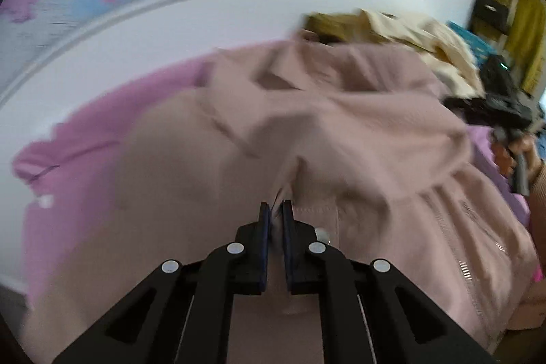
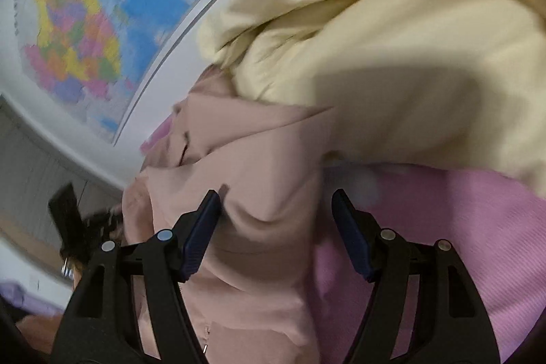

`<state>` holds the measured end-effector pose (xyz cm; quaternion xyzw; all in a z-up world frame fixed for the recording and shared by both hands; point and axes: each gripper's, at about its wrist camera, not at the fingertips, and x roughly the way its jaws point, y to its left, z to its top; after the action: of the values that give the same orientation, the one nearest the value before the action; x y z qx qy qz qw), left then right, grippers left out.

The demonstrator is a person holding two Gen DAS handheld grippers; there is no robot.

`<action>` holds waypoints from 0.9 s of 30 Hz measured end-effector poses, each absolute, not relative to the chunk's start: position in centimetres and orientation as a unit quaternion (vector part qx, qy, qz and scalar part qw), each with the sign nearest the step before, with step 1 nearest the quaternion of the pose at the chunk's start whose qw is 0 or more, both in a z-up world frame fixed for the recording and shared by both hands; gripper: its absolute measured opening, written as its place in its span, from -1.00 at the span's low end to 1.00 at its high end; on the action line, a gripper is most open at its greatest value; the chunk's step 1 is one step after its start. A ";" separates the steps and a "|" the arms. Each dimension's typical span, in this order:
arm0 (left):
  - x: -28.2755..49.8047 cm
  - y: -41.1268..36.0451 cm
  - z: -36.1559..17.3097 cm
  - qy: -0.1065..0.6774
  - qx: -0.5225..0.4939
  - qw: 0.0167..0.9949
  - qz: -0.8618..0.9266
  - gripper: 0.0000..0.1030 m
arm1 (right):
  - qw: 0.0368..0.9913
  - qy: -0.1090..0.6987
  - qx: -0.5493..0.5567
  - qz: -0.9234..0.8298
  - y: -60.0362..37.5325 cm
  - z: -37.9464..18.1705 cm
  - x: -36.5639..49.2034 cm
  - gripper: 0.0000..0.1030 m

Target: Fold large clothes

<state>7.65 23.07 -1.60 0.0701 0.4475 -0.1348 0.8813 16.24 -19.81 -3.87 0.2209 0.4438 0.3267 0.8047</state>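
Note:
A large dusty-pink garment (image 1: pixel 341 125) lies crumpled on a purple-pink cloth (image 1: pixel 78 166). My left gripper (image 1: pixel 276 210) is shut on a fold of the pink garment near its zipper edge. In the right wrist view the same pink garment (image 2: pixel 245 179) lies between and below my right gripper's (image 2: pixel 276 203) spread fingers, which are open and hold nothing. The purple-pink cloth (image 2: pixel 443 227) lies under the right finger. The right gripper also shows in the left wrist view (image 1: pixel 501 111), at the garment's far right edge. The frames are motion-blurred.
A pale yellow garment (image 2: pixel 375 40) is heaped just beyond the pink one, also seen in the left wrist view (image 1: pixel 426 40). A coloured map (image 2: pixel 85 40) covers the white surface behind. Yellow shelving (image 1: pixel 525 33) stands at the far right.

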 end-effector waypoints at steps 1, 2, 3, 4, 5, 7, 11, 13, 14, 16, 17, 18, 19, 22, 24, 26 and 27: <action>8.0 23.9 -1.4 0.449 0.088 0.883 -0.104 -0.87 | 0.802 0.446 0.214 0.335 -19.3 -3.9 16.4 0.02; 8.1 24.4 -1.5 0.452 0.101 0.882 -0.085 -0.73 | 0.797 0.450 0.207 0.346 -18.9 -3.8 16.5 -0.40; 8.2 24.9 -1.5 0.455 0.105 0.882 -0.069 -0.66 | 0.799 0.453 0.189 0.347 -18.3 -3.6 16.5 -0.61; 8.5 25.1 -1.3 0.455 0.103 0.882 -0.060 -0.63 | 0.807 0.450 0.177 0.339 -18.2 -3.2 16.5 -0.91; 8.5 25.5 -1.2 0.452 0.100 0.884 -0.059 -0.58 | 0.812 0.443 0.176 0.336 -18.4 -2.6 16.5 -0.92; 8.2 26.0 -0.7 0.445 0.082 0.889 -0.067 -0.19 | 0.828 0.426 0.188 0.313 -19.8 -1.5 16.5 -0.93; 7.2 26.0 -0.8 0.443 0.058 0.888 -0.114 0.33 | 0.830 0.436 0.182 0.295 -20.2 -1.6 17.0 -0.92; 7.4 24.7 -1.6 0.456 0.050 0.875 -0.154 0.34 | 0.830 0.444 0.179 0.285 -19.9 -2.1 17.2 -0.92; 7.2 24.0 -2.1 0.459 0.060 0.872 -0.160 0.36 | 0.828 0.446 0.185 0.285 -20.0 -2.3 17.4 -0.91; 7.1 22.5 -3.3 0.471 0.090 0.863 -0.162 0.44 | 0.826 0.446 0.196 0.283 -19.7 -2.6 17.6 -0.91; 7.3 21.6 -4.2 0.482 0.105 0.855 -0.159 0.44 | 0.825 0.447 0.199 0.284 -19.7 -2.7 17.7 -0.91; 7.7 21.1 -4.9 0.488 0.117 0.851 -0.154 0.41 | 0.825 0.447 0.198 0.284 -19.7 -2.8 17.6 -0.91; 8.0 20.6 -5.3 0.490 0.131 0.850 -0.144 0.20 | 0.825 0.446 0.198 0.284 -19.7 -2.7 17.6 -0.90; 9.6 20.3 -5.8 0.481 0.139 0.858 -0.110 -0.59 | 0.836 0.429 0.196 0.281 -19.9 -1.8 17.3 -0.91; 10.2 20.9 -5.0 0.460 0.137 0.873 -0.083 -0.64 | 0.843 0.409 0.204 0.283 -20.3 -0.8 17.2 -0.91; 11.1 21.6 -4.2 0.441 0.131 0.886 -0.055 -0.64 | 0.847 0.415 0.193 0.271 -19.9 -0.6 17.3 -0.69; 11.4 21.9 -4.0 0.443 0.121 0.887 -0.058 -0.62 | 0.853 0.423 0.175 0.250 -19.6 -0.5 17.3 -0.65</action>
<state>11.37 21.93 -4.04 0.1209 0.4429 -0.0580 0.8865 17.25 -19.63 -0.46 0.1749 0.4226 0.2503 0.8533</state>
